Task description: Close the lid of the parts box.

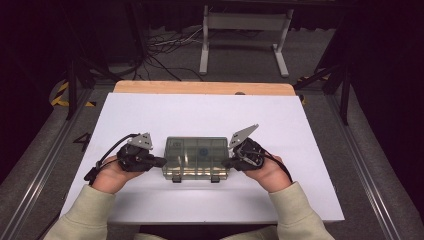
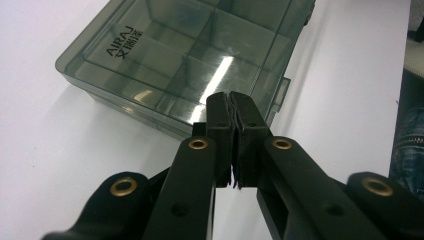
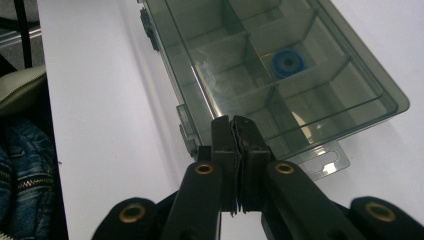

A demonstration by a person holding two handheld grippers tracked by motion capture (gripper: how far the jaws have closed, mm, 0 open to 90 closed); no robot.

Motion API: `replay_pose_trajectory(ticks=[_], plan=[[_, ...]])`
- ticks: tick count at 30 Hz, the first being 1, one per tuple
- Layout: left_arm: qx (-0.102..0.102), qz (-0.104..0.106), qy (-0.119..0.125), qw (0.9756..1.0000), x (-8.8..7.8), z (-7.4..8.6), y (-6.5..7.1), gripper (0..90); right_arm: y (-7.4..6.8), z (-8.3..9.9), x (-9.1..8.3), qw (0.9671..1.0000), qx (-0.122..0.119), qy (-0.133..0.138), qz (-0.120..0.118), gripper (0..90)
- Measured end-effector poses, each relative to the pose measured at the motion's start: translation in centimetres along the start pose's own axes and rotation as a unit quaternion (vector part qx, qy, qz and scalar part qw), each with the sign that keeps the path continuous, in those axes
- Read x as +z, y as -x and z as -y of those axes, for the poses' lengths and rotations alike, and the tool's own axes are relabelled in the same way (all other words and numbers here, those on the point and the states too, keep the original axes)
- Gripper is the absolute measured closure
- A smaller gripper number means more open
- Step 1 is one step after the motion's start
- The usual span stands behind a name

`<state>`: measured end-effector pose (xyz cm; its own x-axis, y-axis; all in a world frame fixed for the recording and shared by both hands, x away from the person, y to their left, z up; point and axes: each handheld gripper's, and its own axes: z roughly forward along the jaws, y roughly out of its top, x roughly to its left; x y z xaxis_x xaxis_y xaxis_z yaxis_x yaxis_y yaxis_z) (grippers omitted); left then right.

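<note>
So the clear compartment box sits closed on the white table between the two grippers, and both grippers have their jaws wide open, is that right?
Not quite. The box does sit closed on the white table between them, but the left gripper and the right gripper both have their jaws shut, empty, as each gripper view shows.

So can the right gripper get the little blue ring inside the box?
Probably not yet. The blue ring sits in a compartment under what looks like the closed clear lid of the box. The right gripper, jaws shut, is at the box's end, so the lid must open first.
</note>
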<state>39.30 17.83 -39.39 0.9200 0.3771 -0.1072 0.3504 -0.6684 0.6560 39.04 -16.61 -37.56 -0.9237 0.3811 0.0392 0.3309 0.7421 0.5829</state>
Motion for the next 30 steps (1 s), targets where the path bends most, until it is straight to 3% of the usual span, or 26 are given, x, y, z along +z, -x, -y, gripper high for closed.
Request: replay_pose_trajectory(ticks=[13,27,30], plan=[[0.005,0.007,-0.025,0.9996,0.66,0.04,-0.07,87.5,0.06,0.18,0.91,0.9997,-0.002,-0.026,-0.002,88.2],[0.004,0.006,-0.026,0.9996,0.86,0.07,-0.06,87.6,0.07,0.26,1.01,0.9997,-0.002,-0.023,-0.002,88.3],[0.001,0.004,-0.023,0.9997,0.9,0.15,0.02,87.6,-0.17,0.33,1.04,0.9997,-0.007,-0.022,0.007,88.3]])
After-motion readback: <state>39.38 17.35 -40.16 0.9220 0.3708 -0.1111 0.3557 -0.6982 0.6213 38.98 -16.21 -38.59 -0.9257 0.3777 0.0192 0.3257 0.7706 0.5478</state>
